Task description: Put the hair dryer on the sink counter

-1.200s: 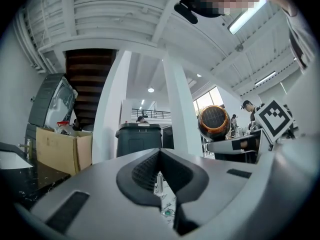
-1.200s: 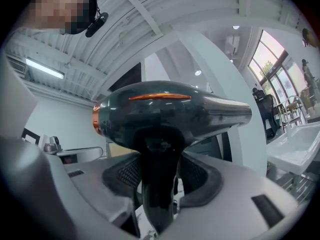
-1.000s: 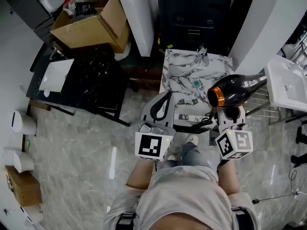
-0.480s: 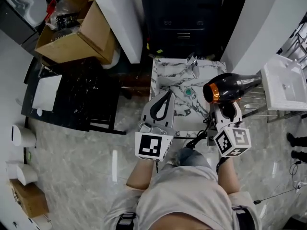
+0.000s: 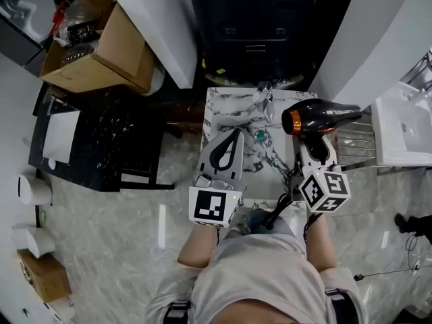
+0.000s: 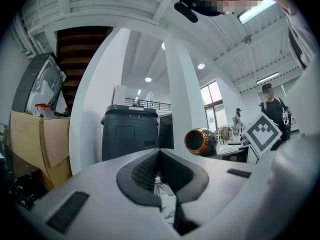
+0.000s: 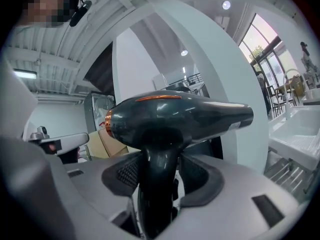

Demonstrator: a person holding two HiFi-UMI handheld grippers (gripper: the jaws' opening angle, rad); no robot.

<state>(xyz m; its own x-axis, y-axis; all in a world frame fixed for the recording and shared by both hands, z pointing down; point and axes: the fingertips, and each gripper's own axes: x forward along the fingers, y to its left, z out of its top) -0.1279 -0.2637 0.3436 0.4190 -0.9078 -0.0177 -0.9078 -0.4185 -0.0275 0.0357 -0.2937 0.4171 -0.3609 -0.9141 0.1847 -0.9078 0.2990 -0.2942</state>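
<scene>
Hair dryer [image 5: 317, 120] is not yet set down. The right gripper [image 5: 316, 148] grips its handle between wide jaws and holds it above the far right corner of the sink counter [image 5: 223, 110]. The left gripper [image 5: 229, 146] has its jaws together and empty. Lowering and release are left to do.

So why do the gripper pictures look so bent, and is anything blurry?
Left gripper view: wide lens bows the pillar, corners go black. Right gripper view: same bending, hair dryer sharp with a glint. Head view: crisp, glare streak on the floor.
</scene>
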